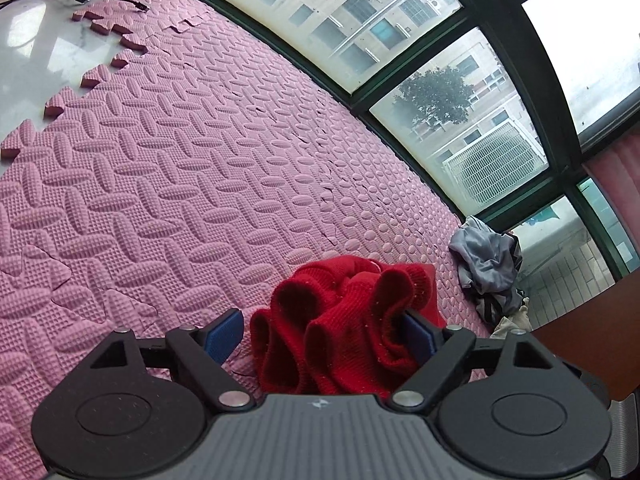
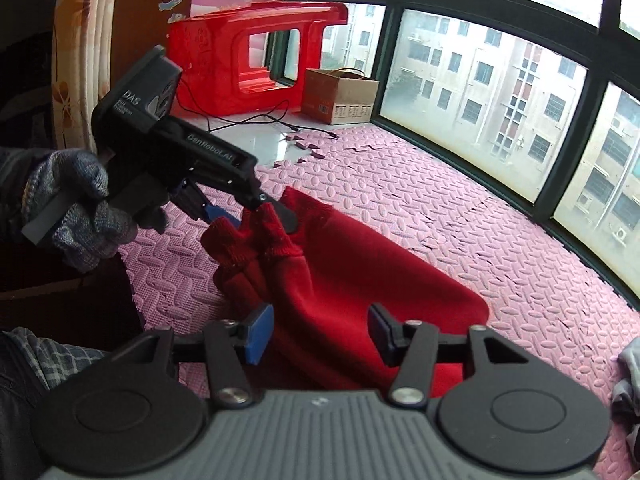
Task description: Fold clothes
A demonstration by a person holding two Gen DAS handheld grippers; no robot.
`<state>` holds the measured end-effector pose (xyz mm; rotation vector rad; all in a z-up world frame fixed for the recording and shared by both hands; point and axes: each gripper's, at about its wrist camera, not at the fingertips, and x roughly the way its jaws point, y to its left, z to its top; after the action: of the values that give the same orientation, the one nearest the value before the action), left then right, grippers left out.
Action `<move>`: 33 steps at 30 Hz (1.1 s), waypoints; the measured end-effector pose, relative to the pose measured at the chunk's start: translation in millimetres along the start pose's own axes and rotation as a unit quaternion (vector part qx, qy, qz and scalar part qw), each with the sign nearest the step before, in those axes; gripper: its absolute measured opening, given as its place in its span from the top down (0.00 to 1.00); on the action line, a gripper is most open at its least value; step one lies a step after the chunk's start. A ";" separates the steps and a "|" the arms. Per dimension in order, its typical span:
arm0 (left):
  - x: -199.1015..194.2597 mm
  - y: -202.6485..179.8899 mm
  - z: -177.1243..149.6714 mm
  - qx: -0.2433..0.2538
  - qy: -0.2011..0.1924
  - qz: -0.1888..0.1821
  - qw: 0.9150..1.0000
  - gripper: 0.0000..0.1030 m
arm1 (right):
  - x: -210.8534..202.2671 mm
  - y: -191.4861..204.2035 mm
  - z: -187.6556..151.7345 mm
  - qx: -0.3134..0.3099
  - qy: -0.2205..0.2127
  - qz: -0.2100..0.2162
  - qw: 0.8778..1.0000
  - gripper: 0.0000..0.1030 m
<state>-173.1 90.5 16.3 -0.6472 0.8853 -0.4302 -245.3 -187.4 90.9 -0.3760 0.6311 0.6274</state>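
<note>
A red knit garment (image 2: 352, 280) lies bunched on the pink foam mat (image 1: 168, 168), its length running from the left gripper (image 1: 324, 336) to the right gripper (image 2: 320, 334) — both jaws parted, gripping nothing, cloth between the pads. A grey garment (image 1: 486, 264) lies well apart, right of the left gripper.

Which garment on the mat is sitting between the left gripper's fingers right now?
The red knit garment, bunched between the left gripper; the grey garment lies apart by the window.
</note>
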 end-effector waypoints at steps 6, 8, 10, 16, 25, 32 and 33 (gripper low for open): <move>-3.5 -12.1 -4.4 0.032 -0.005 0.012 0.999 0.33 | -3.6 -47.2 -10.4 0.089 0.010 -0.047 0.995 0.45; -4.8 -17.1 -7.1 0.046 -0.004 0.015 0.999 0.34 | 1.3 -68.6 -18.8 0.134 0.020 -0.057 0.989 0.45; -4.1 -15.0 -8.9 0.041 0.000 0.016 0.999 0.34 | 8.8 -87.8 -28.6 0.172 0.034 -0.064 0.982 0.45; 7.3 6.1 -7.2 -0.020 0.024 -0.006 1.000 0.23 | 31.5 -117.7 -51.2 0.254 0.056 -0.029 0.965 0.45; 14.9 12.9 9.4 -0.023 0.033 -0.029 0.999 0.60 | 40.7 -144.5 -63.2 0.353 0.038 0.021 0.935 0.44; 16.9 15.4 12.0 -0.024 0.043 -0.030 0.998 0.54 | 56.1 -159.1 -68.9 0.392 0.050 0.026 0.918 0.45; 17.1 15.6 12.3 -0.023 0.045 -0.029 0.998 0.54 | 59.4 -159.5 -69.6 0.398 0.051 0.031 0.916 0.45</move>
<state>-152.0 95.9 1.7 -0.7019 0.9653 -0.4958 -134.7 -317.3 22.1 0.3799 0.9414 0.3651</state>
